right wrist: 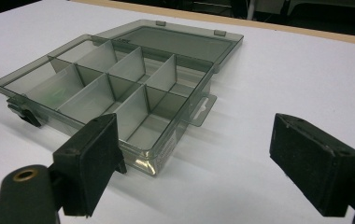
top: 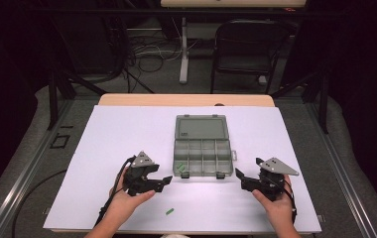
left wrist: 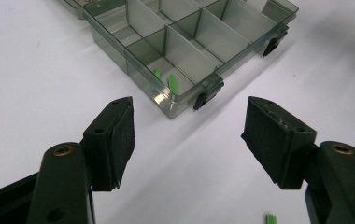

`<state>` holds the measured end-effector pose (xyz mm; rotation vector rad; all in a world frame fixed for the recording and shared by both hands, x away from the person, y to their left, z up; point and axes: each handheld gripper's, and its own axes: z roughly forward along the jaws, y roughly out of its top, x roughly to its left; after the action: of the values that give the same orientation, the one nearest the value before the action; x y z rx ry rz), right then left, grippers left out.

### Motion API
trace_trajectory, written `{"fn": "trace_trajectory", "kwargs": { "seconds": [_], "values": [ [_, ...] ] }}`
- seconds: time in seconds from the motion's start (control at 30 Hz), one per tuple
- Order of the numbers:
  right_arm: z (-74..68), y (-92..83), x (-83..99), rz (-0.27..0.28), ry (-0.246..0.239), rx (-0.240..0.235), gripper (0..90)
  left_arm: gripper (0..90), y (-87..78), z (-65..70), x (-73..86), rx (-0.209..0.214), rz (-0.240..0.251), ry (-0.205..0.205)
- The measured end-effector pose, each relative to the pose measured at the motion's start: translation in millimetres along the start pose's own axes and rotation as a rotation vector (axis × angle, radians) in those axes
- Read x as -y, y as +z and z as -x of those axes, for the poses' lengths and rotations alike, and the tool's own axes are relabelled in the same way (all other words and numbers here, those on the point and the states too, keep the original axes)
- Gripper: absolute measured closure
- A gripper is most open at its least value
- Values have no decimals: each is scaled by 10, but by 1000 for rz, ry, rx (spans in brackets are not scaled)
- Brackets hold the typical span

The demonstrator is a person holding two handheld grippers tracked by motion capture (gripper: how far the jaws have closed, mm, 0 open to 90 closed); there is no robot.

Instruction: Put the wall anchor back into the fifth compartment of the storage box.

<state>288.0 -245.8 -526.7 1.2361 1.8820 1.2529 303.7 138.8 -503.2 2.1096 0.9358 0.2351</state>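
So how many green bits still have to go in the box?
One green piece already lies in the open box's near-left compartment. Both claws, left and right, are open and hold nothing. One more green piece waits on the white table.

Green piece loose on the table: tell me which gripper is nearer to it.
Left. The left gripper sits just above and left of the green piece; the right gripper is far off to its right.

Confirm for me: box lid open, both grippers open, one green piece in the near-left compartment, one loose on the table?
Not quite: the near-left compartment of the box holds two green pieces, as the left gripper view shows. The rest stands.
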Motion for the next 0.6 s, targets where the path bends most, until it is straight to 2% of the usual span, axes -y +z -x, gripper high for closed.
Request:
{"fn": "trace_trajectory", "kwargs": {
  "seconds": [0.07,0.17,0.33,0.37,0.43,0.47,0.5,0.6],
  "values": [
    [5,-30,-12,-44,-8,-9,155,340,-28,8,26,-3,5,10],
    [2,-31,-12,-44,-8,-8,155,345,-66,20,79,-3,22,3],
    [3,-12,-5,-21,-3,-7,155,355,-94,12,157,5,11,-2],
    [5,-31,-12,-43,-7,-8,155,361,-94,10,173,10,12,-5],
    [3,-34,-13,-41,-8,-7,155,366,-97,13,203,16,16,-9],
    [4,-34,-13,-41,-8,-7,155,371,-105,8,214,17,17,1],
    [5,-34,-13,-41,-7,-7,155,376,-105,17,233,26,17,-9],
    [2,-11,-4,-15,-3,-4,155,393,-114,27,269,35,8,-18]
  ]
}}
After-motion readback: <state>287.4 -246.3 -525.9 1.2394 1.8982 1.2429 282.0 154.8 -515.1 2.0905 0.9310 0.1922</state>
